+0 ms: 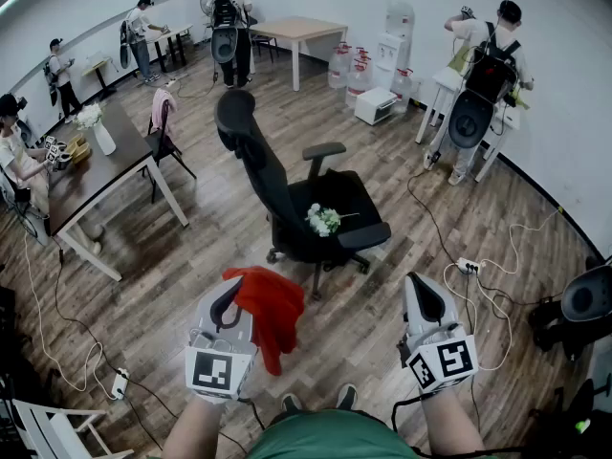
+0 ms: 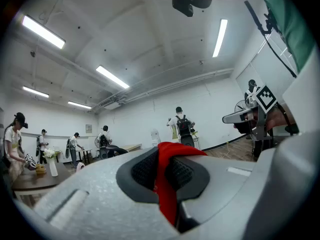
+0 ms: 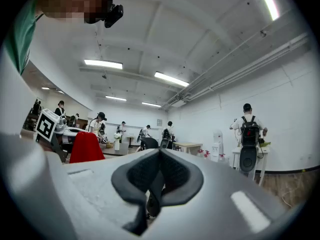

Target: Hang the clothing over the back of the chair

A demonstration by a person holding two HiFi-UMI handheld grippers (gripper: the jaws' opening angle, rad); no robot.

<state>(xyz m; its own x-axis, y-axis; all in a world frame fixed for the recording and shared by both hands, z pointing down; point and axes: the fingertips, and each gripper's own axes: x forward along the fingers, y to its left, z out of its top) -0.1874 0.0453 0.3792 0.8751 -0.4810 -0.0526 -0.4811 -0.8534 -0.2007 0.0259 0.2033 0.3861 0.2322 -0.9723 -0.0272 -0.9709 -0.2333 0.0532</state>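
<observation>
A red garment [image 1: 273,310] hangs bunched from my left gripper [image 1: 232,287], low in the head view. In the left gripper view the red cloth [image 2: 167,184] is pinched between the dark pads [image 2: 145,171] of the left gripper [image 2: 167,156]. The black office chair [image 1: 287,194] stands ahead in the middle of the room, its tall back [image 1: 245,132] to the left, and a small white flower bunch [image 1: 323,220] lies on its seat. My right gripper [image 1: 421,283] is held beside the left one. Its jaws [image 3: 159,156] are shut on nothing. The garment [image 3: 86,148] shows at the left of the right gripper view.
A long table [image 1: 91,182] with a vase stands at left, and a chair with pink cloth [image 1: 163,115] is beside it. Cables and a power strip [image 1: 467,266] lie on the wood floor at right. Several people with backpacks work along the far walls. A water dispenser [image 1: 394,38] stands at the back.
</observation>
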